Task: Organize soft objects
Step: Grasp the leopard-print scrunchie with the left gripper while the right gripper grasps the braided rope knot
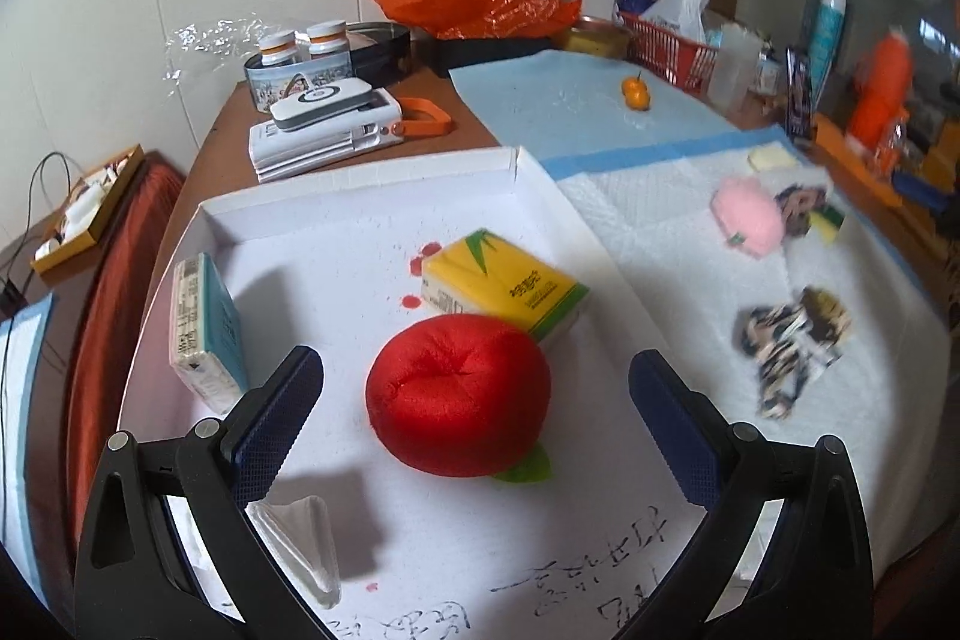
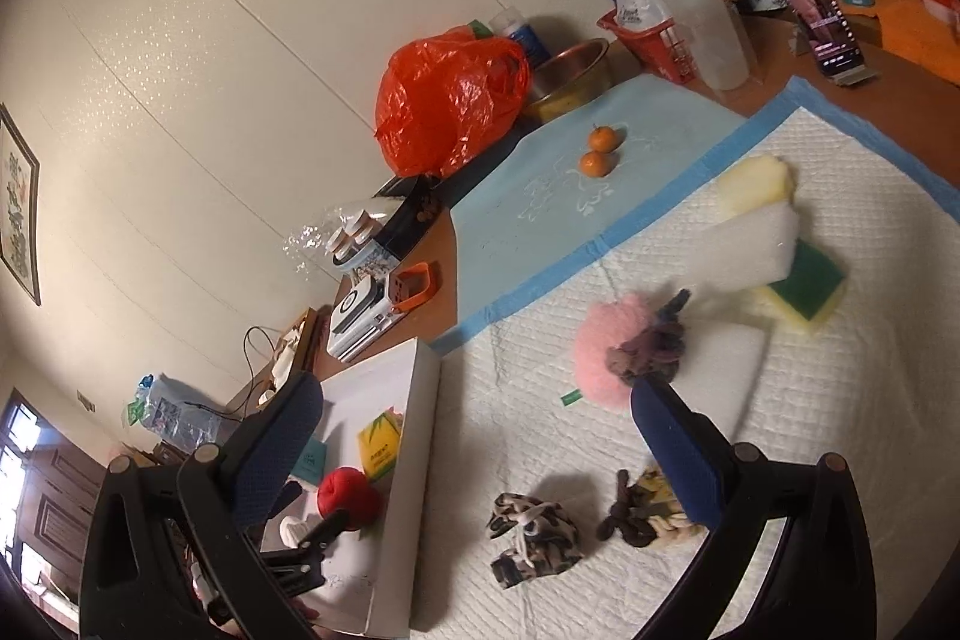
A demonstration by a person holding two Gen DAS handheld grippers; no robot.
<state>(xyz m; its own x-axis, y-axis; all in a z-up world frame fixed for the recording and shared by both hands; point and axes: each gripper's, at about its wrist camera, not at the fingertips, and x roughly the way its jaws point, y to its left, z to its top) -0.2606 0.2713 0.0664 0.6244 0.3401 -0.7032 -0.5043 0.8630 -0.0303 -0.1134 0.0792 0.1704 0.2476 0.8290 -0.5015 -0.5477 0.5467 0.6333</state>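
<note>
From the left wrist camera, the left gripper point(image 1: 477, 430) hangs over the white box point(image 1: 360, 184), its jaws wide open and holding nothing. The red plush apple point(image 1: 459, 394) lies between the two fingers, near the middle of the box, but neither pad touches it. I think it is light and soft and will squash easily, so the best hold is across its round middle, not on the small green leaf point(image 1: 528, 467). Behind it, touching it, lies the yellow tissue pack point(image 1: 504, 289); a blue tissue pack point(image 1: 207, 331) stands at the left wall of the box.

From the right wrist camera, the right gripper point(image 2: 480, 454) is tilted above the white pad point(image 2: 840, 400), also wide open and empty. Under it, near the front edge of the pad, lie a leopard cloth bundle point(image 2: 534, 538) and a dark knotted rope toy point(image 2: 630, 517); further back is a pink fluffy ball point(image 2: 606, 352). All of these look light and floppy, so a grip on the thick middle seems safest.
</note>
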